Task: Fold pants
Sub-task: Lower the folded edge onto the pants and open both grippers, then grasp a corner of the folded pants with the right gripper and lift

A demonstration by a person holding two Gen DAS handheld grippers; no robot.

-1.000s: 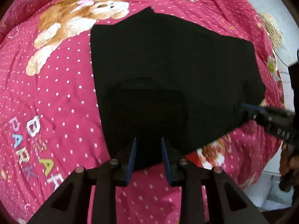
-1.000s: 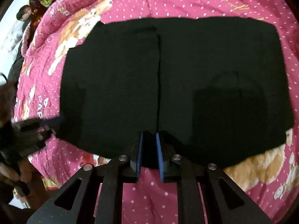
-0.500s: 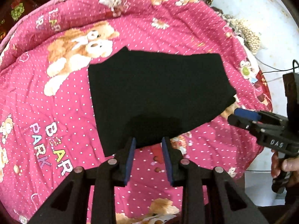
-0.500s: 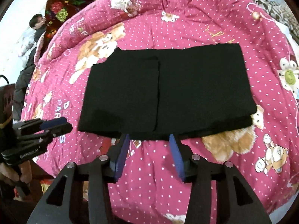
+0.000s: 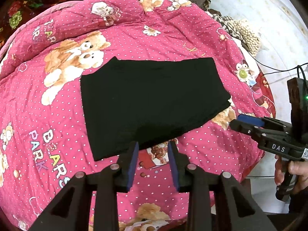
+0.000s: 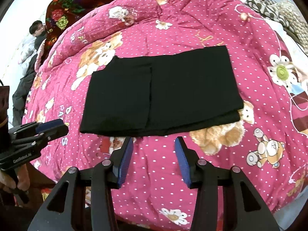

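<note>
The black pants lie folded into a flat rectangle on the pink bear-print quilt. In the right wrist view the pants show a vertical fold edge left of centre and a doubled layer along the near right edge. My left gripper hovers open above the near edge of the pants, with nothing between its blue pads. My right gripper is open too, held above the quilt just short of the near edge. Each gripper shows in the other's view: the right gripper at the right, the left gripper at the left.
The quilt drops off at its near and right edges. A dark floral blanket lies at the far left, with a person beyond it. Patterned cloth is piled at the far right, near a cable. A hand grips the right tool's handle.
Both grippers have risen and drawn back from the pants. The right jaws were nearly shut over the near edge and have opened wide. The pants stay flat on the quilt.
</note>
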